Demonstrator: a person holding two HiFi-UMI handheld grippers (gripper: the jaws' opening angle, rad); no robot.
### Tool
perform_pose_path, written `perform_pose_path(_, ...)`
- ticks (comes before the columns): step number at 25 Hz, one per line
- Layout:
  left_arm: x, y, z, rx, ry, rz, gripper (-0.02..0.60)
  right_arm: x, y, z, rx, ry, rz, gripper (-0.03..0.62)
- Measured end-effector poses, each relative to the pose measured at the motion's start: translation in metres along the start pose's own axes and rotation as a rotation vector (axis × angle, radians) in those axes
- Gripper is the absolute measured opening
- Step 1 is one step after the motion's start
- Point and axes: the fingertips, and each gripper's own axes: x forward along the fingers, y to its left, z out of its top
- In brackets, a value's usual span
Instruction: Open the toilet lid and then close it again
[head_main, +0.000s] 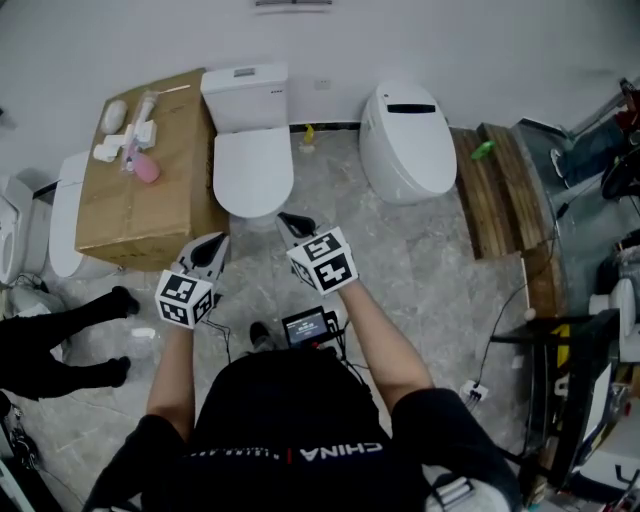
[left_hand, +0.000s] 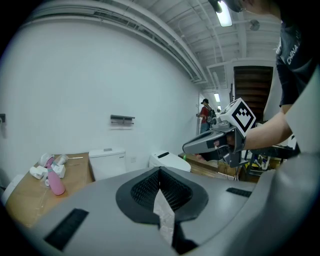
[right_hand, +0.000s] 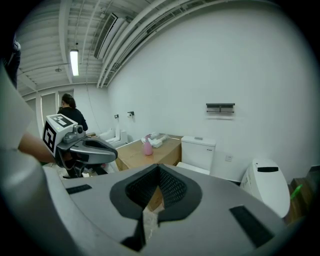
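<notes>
I reach my left forearm (head_main: 172, 372) and right forearm (head_main: 382, 338) out ahead of me, a gripper in each hand. My left gripper (head_main: 213, 247) has its jaws pressed together with nothing between them, its nose tipped slightly down. My right gripper (head_main: 291, 223) sits just beside it, a little further forward, jaws likewise closed and empty. The two are not touching.

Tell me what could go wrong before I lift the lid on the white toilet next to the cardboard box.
The left gripper and right gripper are shut and empty, so nudging the smooth toilet lid up might slip. The cardboard box sits close beside it; the left gripper could bump the box and knock the pink bottle.
</notes>
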Motion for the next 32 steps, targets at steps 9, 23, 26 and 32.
perform_pose_path(9, 0.001, -0.003, -0.003, -0.001, 0.007, 0.002, 0.009, -0.001, 0.001, -0.008, 0.007, 0.017, 0.003, 0.012)
perform_pose_path(23, -0.004, 0.003, -0.006, -0.008, 0.001, 0.03, 0.009, 0.004, 0.008, -0.005, -0.007, 0.012, 0.017, 0.012)
perform_pose_path(26, -0.004, 0.004, -0.008, -0.009, 0.003, 0.03, 0.009, 0.005, 0.009, -0.006, -0.007, 0.011, 0.018, 0.012)
perform_pose_path(32, -0.003, 0.007, -0.01, -0.009, 0.004, 0.03, 0.009, 0.008, 0.008, -0.007, -0.009, 0.011, 0.018, 0.012)
